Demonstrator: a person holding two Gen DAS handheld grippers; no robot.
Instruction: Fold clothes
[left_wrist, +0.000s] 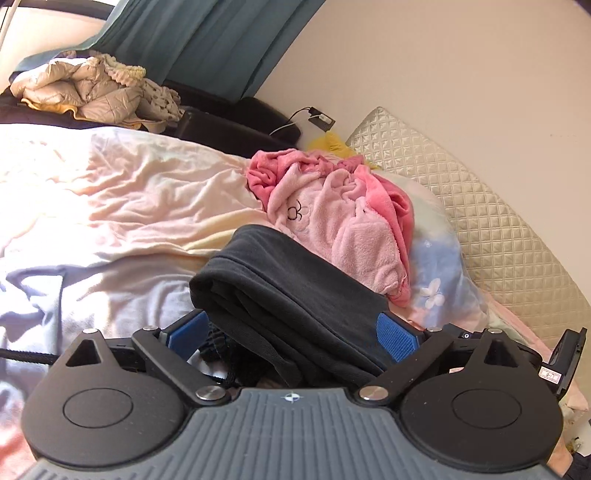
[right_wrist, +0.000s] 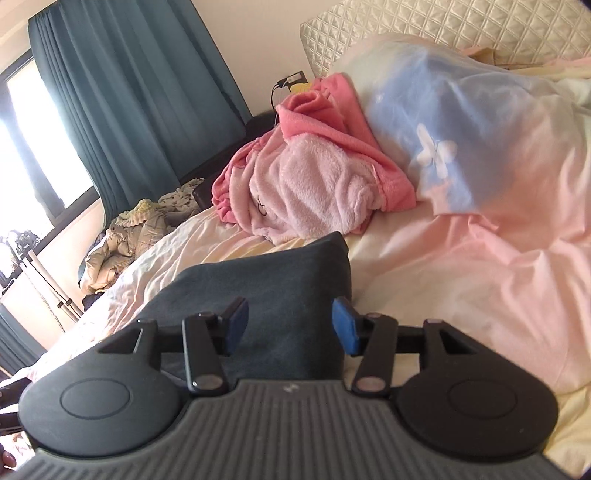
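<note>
A small white tag (left_wrist: 551, 373) is seen on a black bracket at 4 o'clock in the left wrist view; its handwritten marks are too small to be read. A black outlined embroidered motif (left_wrist: 293, 213) is stitched on the pale pink fleece garment (left_wrist: 343, 229), which is heaped with darker pink plush folds at about 1 o'clock.

The dark folded garment (left_wrist: 280, 291), of a smooth charcoal knit with layered edges, is laid on the bed sheet (left_wrist: 122, 206) and runs diagonally between the blue ribbed pads of the left gripper (left_wrist: 291, 332). The left fingers are spread wide, with cloth lying across the gap; whether the pads press it cannot be told. A black mesh or cord-like piece is seen under the cloth, near the left pad.

In the right wrist view the same dark folded garment (right_wrist: 280, 291) is seen as a thick rectangular block, with its corner at 12 o'clock from the right gripper (right_wrist: 290, 326). The right fingers are held apart on either side of the block; contact cannot be made out.

The sheet is crumpled, pastel pink, cream and blue. A blue pillow with a white flower print (right_wrist: 436, 147) is propped at 1 o'clock, and a quilted satin headboard cushion (left_wrist: 476, 206), diamond-stitched, is set behind it. A beige puffer jacket (left_wrist: 74, 88) is piled at 10 o'clock below teal curtains (left_wrist: 207, 40).
</note>
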